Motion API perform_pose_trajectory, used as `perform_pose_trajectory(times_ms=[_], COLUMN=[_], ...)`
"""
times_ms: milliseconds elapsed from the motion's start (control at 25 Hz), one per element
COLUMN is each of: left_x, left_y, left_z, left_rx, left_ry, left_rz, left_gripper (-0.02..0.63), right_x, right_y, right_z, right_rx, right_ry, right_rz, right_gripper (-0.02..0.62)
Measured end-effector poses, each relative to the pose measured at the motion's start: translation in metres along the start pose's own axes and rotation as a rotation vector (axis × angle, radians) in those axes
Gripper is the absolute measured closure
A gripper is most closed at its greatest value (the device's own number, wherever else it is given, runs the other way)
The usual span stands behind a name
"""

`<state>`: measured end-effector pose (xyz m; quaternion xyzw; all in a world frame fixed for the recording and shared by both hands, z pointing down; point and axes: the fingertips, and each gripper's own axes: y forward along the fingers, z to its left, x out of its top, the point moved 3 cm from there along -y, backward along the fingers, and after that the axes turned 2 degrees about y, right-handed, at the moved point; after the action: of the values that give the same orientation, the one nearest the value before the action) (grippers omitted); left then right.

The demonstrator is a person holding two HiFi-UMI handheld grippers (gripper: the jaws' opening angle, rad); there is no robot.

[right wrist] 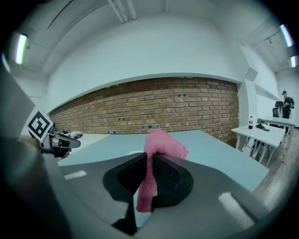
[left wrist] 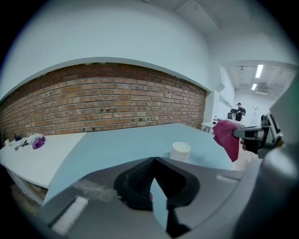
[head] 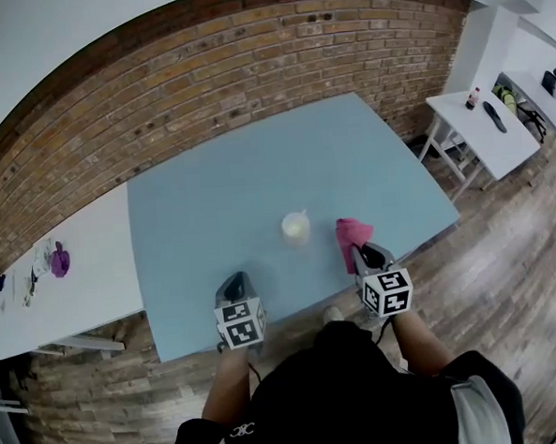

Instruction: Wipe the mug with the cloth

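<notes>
A white mug (head: pixel 295 227) stands upright near the middle of the light blue table (head: pixel 211 202); the left gripper view shows the mug (left wrist: pixel 180 151) ahead and to the right. My left gripper (head: pixel 233 287) hovers at the table's near edge, left of the mug, shut with nothing in it. My right gripper (head: pixel 367 255) is shut on a pink cloth (head: pixel 351 234), right of the mug and apart from it. In the right gripper view the cloth (right wrist: pixel 156 154) hangs pinched between the jaws and hides most of the mug. The left gripper view shows the cloth (left wrist: pixel 228 138) at the right.
A white table (head: pixel 65 276) adjoins at the left, carrying a purple item (head: pixel 60 260) and small clutter. Another white table (head: pixel 493 128) with a bottle (head: pixel 473 98) stands at the far right. A brick wall (head: pixel 203 71) runs behind. Wooden floor lies beyond the table's near and right edges.
</notes>
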<state>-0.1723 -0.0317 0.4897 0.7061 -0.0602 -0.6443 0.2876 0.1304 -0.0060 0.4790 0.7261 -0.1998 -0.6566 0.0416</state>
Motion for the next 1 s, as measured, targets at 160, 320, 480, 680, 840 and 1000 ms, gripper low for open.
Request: perform_pose_trajectory(times_ms=[160, 320, 480, 680, 840, 1000], left_x=[0.013, 0.01, 0.011, 0.013, 0.012, 0.003], left_y=[0.024, 0.038, 0.055, 0.071, 0.075, 0.079], left_z=[-0.005, -0.01, -0.014, -0.021, -0.021, -0.017], left_rx=[0.008, 0.039, 0.072, 0.13, 0.191, 0.209], left_ry=[0.018, -0.009, -0.027, -0.053, -0.093, -0.108], left_rz=[0.041, 0.091, 0.125, 0.149, 0.157, 0.182], left_gripper=[0.598, 0.598, 0.598, 0.598, 0.598, 0.598], right_x=[0.001, -0.007, -0.011, -0.016, -0.017, -0.016], right_y=[0.025, 0.044, 0.068, 0.097, 0.119, 0.138], right_z=[-0.025, -0.04, -0.053, -0.07, -0.076, -0.072], right_rx=[0.006, 0.066, 0.12, 0.204, 0.275, 0.319], right_ry=[0.028, 0.025, 0.018, -0.013, -0.054, -0.083], right_rz=[0.047, 0.113, 0.167, 0.244, 0.287, 0.297], right_gripper=[0.555, 0.555, 0.555, 0.555, 0.555, 0.555])
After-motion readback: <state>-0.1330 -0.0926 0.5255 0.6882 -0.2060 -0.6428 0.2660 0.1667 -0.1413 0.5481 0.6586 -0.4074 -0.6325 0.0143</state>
